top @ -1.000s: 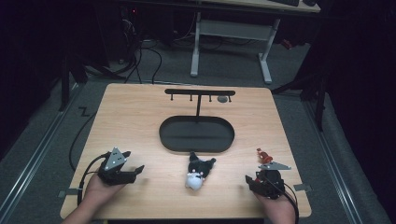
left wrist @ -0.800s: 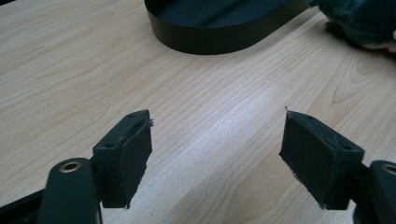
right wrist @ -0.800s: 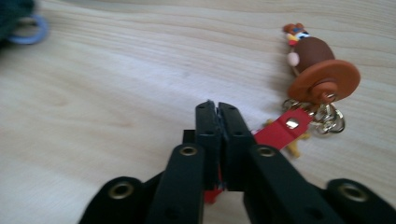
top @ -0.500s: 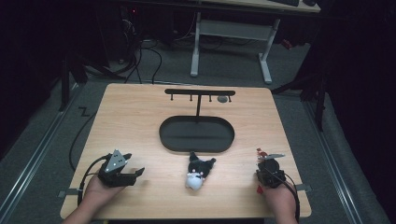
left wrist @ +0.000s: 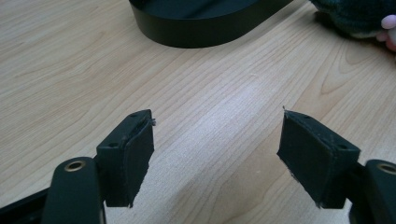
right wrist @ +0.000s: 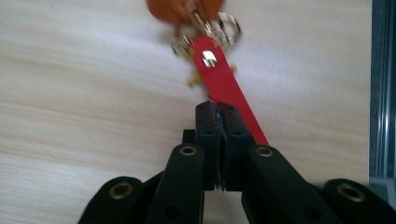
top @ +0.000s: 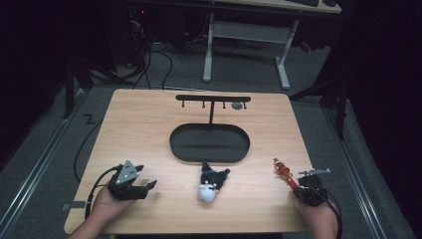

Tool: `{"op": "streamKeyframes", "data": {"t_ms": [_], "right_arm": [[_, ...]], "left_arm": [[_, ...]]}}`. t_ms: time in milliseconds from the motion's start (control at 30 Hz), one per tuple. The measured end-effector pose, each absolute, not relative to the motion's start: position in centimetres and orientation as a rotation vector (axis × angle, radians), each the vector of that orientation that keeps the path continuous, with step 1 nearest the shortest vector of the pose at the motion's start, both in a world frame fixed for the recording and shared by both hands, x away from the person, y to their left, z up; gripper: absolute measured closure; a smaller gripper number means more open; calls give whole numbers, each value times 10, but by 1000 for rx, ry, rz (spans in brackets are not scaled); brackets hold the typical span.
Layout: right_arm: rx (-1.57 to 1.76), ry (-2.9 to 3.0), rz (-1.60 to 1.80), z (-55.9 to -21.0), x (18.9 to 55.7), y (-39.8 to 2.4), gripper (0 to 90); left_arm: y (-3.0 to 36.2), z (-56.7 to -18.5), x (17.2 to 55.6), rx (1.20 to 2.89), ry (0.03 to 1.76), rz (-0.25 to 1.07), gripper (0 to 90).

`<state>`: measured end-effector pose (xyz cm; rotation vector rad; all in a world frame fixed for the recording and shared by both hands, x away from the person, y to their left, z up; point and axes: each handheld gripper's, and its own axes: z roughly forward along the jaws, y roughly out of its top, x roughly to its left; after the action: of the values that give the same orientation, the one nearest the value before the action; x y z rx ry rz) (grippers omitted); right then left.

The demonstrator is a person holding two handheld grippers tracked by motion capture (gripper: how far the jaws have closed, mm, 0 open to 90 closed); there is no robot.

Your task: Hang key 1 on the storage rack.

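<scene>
wooden table [top: 149,129] carries a red strap keychain [top: 284,172] at its right front edge; the strap's near end is pinched by the right hand-held gripper [right wrist: 217,112], jaws just closed together.

Matt wood table [top: 149,134], red strap [right wrist: 224,88], shiny metal rings [right wrist: 219,30]

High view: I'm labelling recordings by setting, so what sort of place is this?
Probably a lab or workshop set up for recording, not a home: a lone wooden table in a dark room, loose cables across the grey floor, and an adjustable desk frame behind.
</scene>
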<state>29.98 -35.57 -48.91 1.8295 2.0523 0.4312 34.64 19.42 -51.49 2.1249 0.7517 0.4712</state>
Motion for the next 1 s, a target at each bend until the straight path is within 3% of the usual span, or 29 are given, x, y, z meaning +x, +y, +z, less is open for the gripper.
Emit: {"op": "streamKeyframes", "data": {"t_ms": [167,300,567,767,1000], "right_arm": [[1753,2044,451,-469,320,-345,879],[1731,2039,429,-455,367,-338,900],[1775,2088,212,-492,422,-331,899],[1738,2174,255,-495,416,-315,900],[1603,2315,338,-492,377,-280,900]], "left_arm": [[192,-516,348,2136,741,463,270],[193,-516,348,2134,743,460,277],[198,-515,349,2122,751,469,278],[199,-515,348,2122,750,466,279],[197,-515,345,2135,740,469,279]]}}
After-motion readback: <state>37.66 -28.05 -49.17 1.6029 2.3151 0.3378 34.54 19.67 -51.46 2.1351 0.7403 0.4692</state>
